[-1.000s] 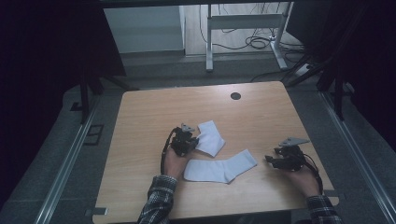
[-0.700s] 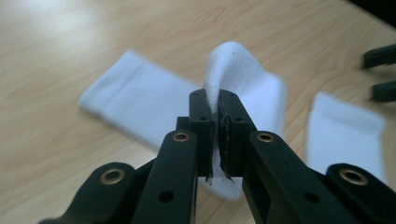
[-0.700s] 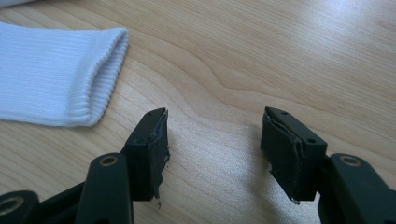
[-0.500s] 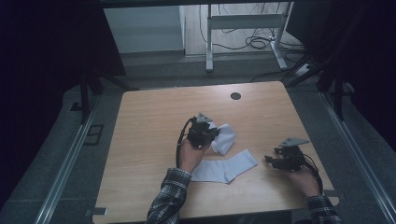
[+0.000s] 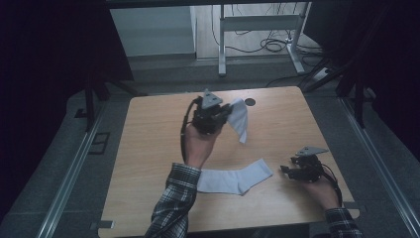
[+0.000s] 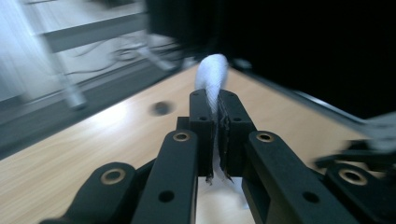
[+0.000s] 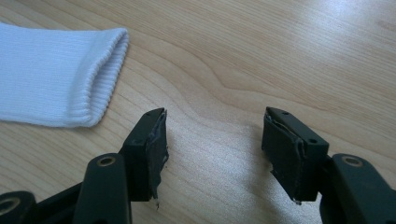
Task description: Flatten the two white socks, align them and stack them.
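Note:
My left gripper [image 5: 224,115] is raised well above the middle of the wooden table [image 5: 148,148], shut on a white sock [image 5: 239,119] that hangs from its jaws. In the left gripper view the sock [image 6: 211,77] is pinched between the two black pads of the gripper [image 6: 214,135] and sticks out past their tips. A second white sock [image 5: 233,178] lies flat near the table's front edge. My right gripper [image 5: 288,168] rests low on the table just right of that sock, open. In the right gripper view the ribbed cuff of the flat sock [image 7: 56,74] lies up and left of the gripper [image 7: 215,140], whose jaws hold nothing.
A small dark hole [image 5: 249,101] sits near the table's far edge. Beyond the table stand a metal desk frame [image 5: 257,29] and loose cables [image 5: 277,47] on the floor. Dark rails run along both sides of the table.
My left hand has lifted the first sock off the table and carried it up and away from me. The flat sock and my right hand have stayed put.

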Motion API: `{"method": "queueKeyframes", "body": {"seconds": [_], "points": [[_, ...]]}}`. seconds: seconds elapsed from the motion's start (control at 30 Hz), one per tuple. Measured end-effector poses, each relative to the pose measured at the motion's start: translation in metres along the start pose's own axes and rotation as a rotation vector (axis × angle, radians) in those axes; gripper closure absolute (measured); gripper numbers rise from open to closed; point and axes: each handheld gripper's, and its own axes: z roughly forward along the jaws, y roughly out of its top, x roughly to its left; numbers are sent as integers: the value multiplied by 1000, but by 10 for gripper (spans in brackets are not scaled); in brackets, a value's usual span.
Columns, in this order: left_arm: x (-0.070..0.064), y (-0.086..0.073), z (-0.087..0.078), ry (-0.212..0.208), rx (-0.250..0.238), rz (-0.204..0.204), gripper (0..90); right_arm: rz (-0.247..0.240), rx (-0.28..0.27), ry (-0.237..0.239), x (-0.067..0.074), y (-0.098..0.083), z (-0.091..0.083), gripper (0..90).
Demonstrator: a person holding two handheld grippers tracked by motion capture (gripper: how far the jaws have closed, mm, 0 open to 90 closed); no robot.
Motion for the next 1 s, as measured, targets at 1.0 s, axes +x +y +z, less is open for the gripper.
{"method": "queueKeyframes", "body": {"seconds": [1.0], "points": [[98,-194,1,220,406,-198,798,2,-7,-3,2,0,1,387]]}}
